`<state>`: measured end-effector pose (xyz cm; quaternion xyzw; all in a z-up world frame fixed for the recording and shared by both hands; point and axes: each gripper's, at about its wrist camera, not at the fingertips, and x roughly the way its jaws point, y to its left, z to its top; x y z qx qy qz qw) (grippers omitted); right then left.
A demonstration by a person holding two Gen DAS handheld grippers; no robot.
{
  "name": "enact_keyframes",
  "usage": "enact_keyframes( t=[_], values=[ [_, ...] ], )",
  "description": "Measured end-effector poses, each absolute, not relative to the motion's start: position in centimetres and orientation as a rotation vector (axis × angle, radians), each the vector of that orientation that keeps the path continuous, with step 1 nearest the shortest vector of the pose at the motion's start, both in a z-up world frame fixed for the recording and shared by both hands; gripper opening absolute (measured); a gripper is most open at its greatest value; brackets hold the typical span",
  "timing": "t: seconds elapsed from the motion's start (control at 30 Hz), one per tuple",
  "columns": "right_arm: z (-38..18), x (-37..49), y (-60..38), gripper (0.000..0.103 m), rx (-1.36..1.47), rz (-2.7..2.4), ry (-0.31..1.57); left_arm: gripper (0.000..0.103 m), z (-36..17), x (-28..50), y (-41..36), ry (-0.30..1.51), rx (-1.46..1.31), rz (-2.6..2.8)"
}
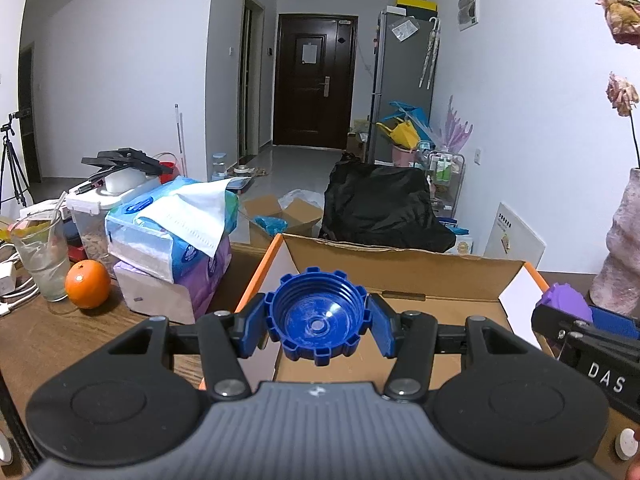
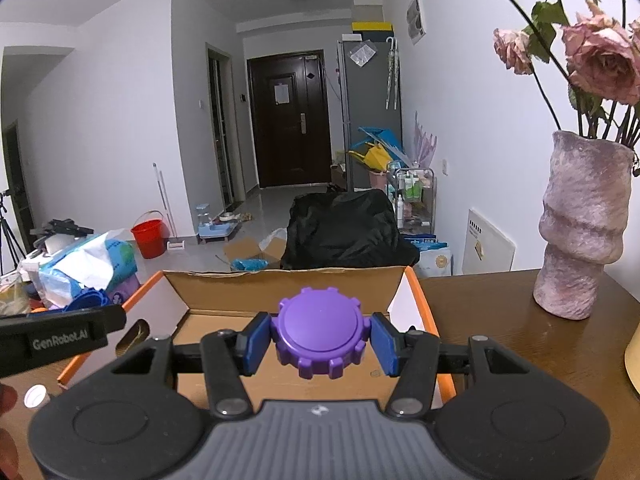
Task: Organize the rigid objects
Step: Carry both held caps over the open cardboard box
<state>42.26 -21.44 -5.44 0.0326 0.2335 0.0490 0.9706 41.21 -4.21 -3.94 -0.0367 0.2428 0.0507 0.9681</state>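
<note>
A blue notched cap [image 1: 316, 318], hollow side toward the camera, sits between the blue pads of my left gripper [image 1: 316, 326], which is shut on it above the open cardboard box [image 1: 400, 268]. A purple notched cap [image 2: 320, 330], flat top toward the camera, is clamped by my right gripper [image 2: 320, 338] over the same box [image 2: 288, 284]. In the left wrist view the right gripper [image 1: 576, 320] shows at the right edge with the purple cap [image 1: 566, 300]. The left gripper's black body [image 2: 60, 334] crosses the left side of the right wrist view.
On the brown table left of the box stand an orange [image 1: 87, 285], a glass [image 1: 40, 256] and stacked tissue packs [image 1: 172, 236]. A pink vase of dried roses [image 2: 580, 224] stands at the right. A small white cap [image 2: 36, 395] lies near the box's front left corner.
</note>
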Motion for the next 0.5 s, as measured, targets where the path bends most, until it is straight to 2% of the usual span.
enact_keyframes(
  t=[0.5],
  values=[
    [-7.1,45.0,-20.8,0.053,0.026,0.083,0.524,0.055,-4.9,44.3,-4.6,0.523,-0.043,0.123]
  ],
)
